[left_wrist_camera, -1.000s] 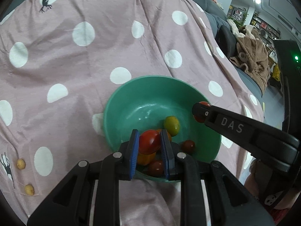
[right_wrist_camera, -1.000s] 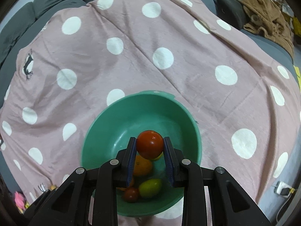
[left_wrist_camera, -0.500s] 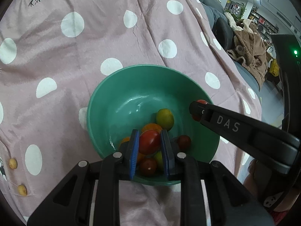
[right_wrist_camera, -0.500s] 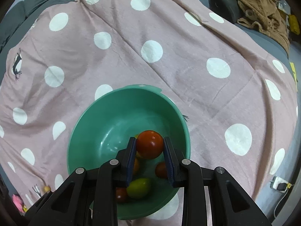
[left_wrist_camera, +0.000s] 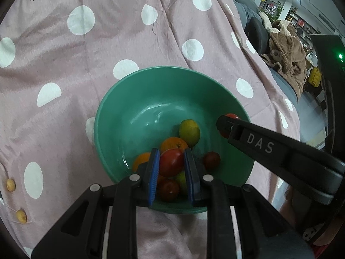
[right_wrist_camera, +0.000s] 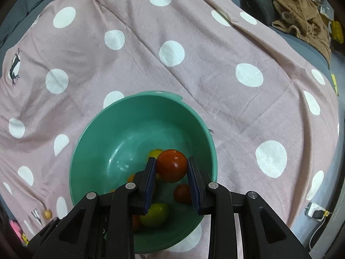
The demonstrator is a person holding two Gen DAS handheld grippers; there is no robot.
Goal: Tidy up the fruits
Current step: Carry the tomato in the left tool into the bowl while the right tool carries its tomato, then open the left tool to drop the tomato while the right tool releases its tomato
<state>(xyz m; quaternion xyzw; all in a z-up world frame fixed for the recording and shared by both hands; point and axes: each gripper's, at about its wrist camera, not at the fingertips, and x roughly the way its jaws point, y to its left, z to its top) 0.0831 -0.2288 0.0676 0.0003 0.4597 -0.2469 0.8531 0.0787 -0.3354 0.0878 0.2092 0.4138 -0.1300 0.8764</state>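
Here, a red tomato [left_wrist_camera: 170, 162] is clamped between the blue pads of the left gripper [left_wrist_camera: 171, 161], whose jaws are closed onto it just above the near side of the green bowl [left_wrist_camera: 133, 99]. Likewise, a rounder, darker red tomato [right_wrist_camera: 171, 165] is pinched between the narrowed jaws of the right gripper [right_wrist_camera: 171, 168], held over the bowl's right half.

Beneath the held fruits, the bowl's bottom is seen to be filled with a small heap: two oranges [left_wrist_camera: 173, 144], a yellow-green fruit [left_wrist_camera: 189, 129], a dark red tomato [left_wrist_camera: 211, 160] and another red one [left_wrist_camera: 169, 190] under the left pads. The rest of the bowl's glossy inside is bare.

In the left wrist view, the right gripper's black finger marked "DAS" [left_wrist_camera: 258, 144] is laid across the bowl's right rim, partly hiding it.

The bowl is set on a pink cloth with white dots [right_wrist_camera: 194, 64]. At the cloth's left edge, two small yellowish round things [left_wrist_camera: 10, 185] are visible. Farther off, a brown garment [right_wrist_camera: 301, 21] is piled on a grey sofa [left_wrist_camera: 248, 15].
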